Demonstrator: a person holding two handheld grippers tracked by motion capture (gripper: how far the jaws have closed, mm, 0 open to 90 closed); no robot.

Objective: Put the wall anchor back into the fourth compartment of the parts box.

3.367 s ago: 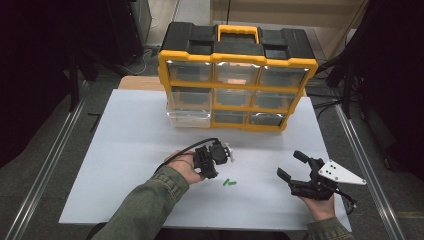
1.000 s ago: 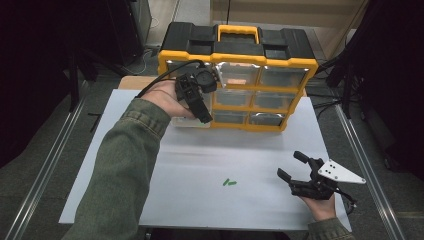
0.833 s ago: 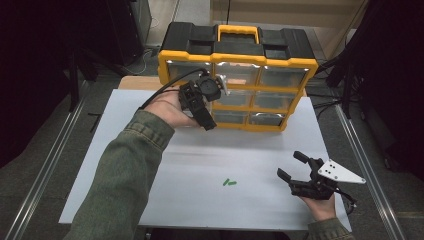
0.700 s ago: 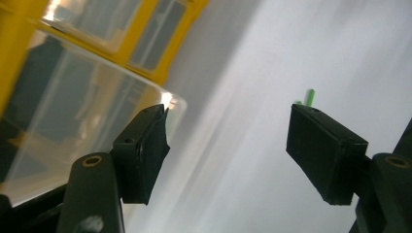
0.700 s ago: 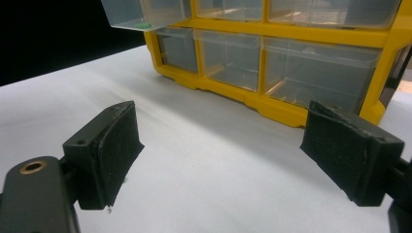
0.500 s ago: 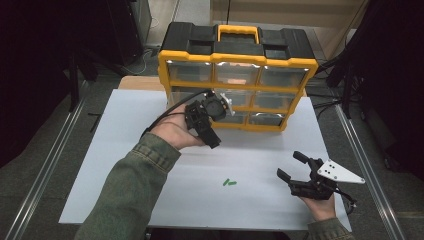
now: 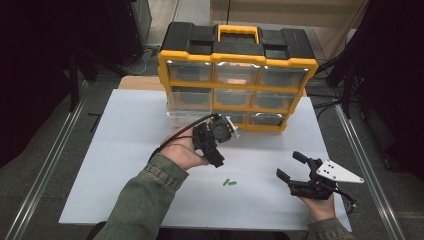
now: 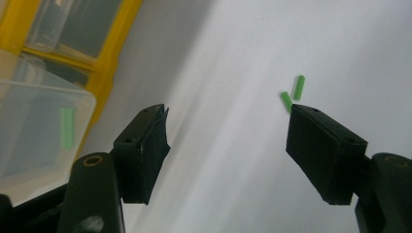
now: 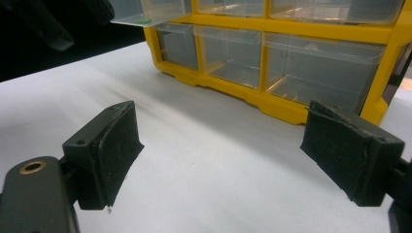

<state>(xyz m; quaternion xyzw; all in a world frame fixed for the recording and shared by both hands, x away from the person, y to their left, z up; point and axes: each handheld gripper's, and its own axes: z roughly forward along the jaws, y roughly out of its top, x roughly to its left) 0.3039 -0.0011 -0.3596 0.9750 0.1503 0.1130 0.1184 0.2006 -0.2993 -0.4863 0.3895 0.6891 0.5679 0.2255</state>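
White sheeting point(image 7: 125, 165) is laid over the table, with dark floor and metal rails seen to either side.

Left gripper point(image 7: 216, 142): held in the person's left hand point(image 7: 182, 152) above the middle of the sheet, just in front of the organiser's bottom row. In the left gripper view point(image 8: 226, 145) the jaws are seen spread wide, with nothing between them. A black cable point(image 7: 182, 134) is looped from it back over the hand. An olive sleeve point(image 7: 145, 200) is worn on that arm.

Green pieces point(image 7: 229, 182): two short green sticks, lying together on the sheet just nearer the person than the left gripper. In the left gripper view point(image 8: 293, 93) they are seen just beyond the tip of one jaw, not touched by it.

Pulled-out drawer point(image 8: 36, 128): clear plastic, at the left end of the bottom row, drawn forward from the frame. One green stick point(image 8: 67, 127) is seen through its wall.

Right gripper point(image 7: 300, 175): held in the right hand point(image 7: 320, 207) at the near right part of the sheet, well apart from the left one. Jaws are parted wide and empty, as confirmed in the right gripper view point(image 9: 218, 155). A grey three-cornered plate point(image 7: 337, 171) is carried on top.

Organiser point(image 7: 237, 75): yellow frame, black top with yellow handle point(image 7: 238, 31), three rows of clear drawers, stood at the far side of the sheet.
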